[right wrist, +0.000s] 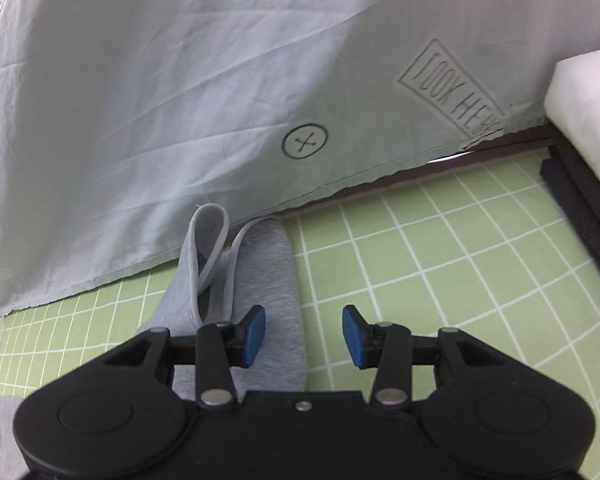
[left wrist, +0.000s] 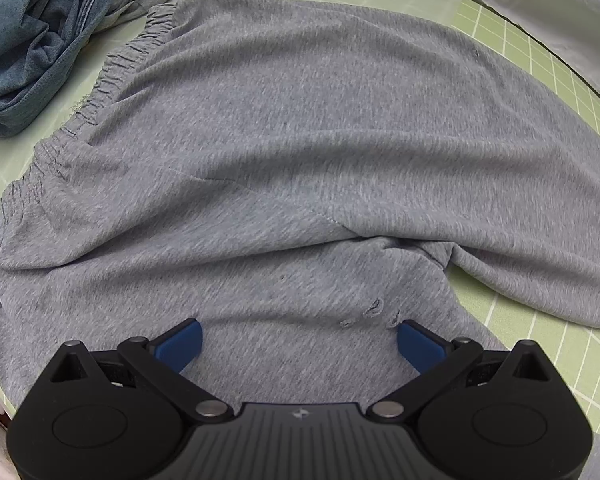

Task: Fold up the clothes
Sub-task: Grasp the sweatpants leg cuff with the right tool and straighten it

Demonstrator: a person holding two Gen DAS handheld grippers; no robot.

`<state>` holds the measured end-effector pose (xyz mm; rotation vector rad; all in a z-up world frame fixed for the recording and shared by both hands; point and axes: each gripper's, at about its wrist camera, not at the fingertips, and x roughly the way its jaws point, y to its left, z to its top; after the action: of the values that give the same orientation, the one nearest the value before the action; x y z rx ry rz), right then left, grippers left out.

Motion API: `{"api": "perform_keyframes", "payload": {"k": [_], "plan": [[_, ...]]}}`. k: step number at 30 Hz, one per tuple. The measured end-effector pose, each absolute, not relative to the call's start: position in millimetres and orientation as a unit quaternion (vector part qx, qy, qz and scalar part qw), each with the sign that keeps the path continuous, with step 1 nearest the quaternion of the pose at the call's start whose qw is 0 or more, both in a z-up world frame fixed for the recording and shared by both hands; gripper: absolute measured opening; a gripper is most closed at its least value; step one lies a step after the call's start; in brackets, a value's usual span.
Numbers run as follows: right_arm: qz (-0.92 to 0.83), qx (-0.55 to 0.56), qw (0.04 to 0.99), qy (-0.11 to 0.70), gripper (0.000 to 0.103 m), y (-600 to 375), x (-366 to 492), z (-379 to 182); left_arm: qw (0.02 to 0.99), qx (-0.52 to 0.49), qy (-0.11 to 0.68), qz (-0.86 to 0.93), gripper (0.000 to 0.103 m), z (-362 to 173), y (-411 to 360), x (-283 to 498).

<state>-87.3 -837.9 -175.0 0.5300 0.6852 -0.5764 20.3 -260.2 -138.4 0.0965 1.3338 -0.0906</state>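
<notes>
Both jaws apart and empty, left gripper (left wrist: pixel 298 338) wide above grey shorts (left wrist: pixel 300 160) spread on green mat (left wrist: pixel 560 360), right gripper (right wrist: pixel 304 336) half-wide (over a folded leg end), blue clothes (left wrist: pixel 32 48) beside waistband.

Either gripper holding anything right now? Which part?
Nothing held. Left gripper is open above the grey shorts; right gripper is open, pads clear of the grey cloth strip below it.
</notes>
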Motion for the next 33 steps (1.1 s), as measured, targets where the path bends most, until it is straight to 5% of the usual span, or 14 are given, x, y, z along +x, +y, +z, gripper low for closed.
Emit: {"api": "perform_keyframes", "payload": {"k": [2,5,15,23,24,27,30,33], "plan": [[-0.264,0.258,0.866,0.337,0.043,-839,-79,-180,0.784,0.044,0.618,-0.04,0.103,-138,-262,20],[-0.268,0.26,0.866,0.333,0.002,-837,-83,-180,0.784,0.043,0.618,-0.04,0.103,-138,-262,19],[-0.448,0.135,0.844,0.262,0.0,-799,-190,-110,0.786,0.043,0.615,-0.04,0.103,-136,-266,6],[-0.481,0.141,0.767,0.4,0.002,-779,-256,-159,0.787,0.044,0.614,-0.04,0.103,-136,-267,-3],[-0.481,0.138,0.767,0.401,0.004,-777,-259,-160,0.787,0.044,0.614,-0.04,0.103,-136,-267,-4],[-0.485,0.139,0.769,0.392,0.044,-771,-266,-156,0.788,0.046,0.613,-0.04,0.103,-135,-261,-2],[-0.477,0.131,0.778,0.387,0.051,-762,-264,-153,0.795,0.057,0.603,-0.04,0.102,-129,-258,-5],[-0.461,0.115,0.789,0.39,0.077,-747,-257,-151,0.814,0.062,0.576,-0.045,0.102,-114,-252,-13]]}}
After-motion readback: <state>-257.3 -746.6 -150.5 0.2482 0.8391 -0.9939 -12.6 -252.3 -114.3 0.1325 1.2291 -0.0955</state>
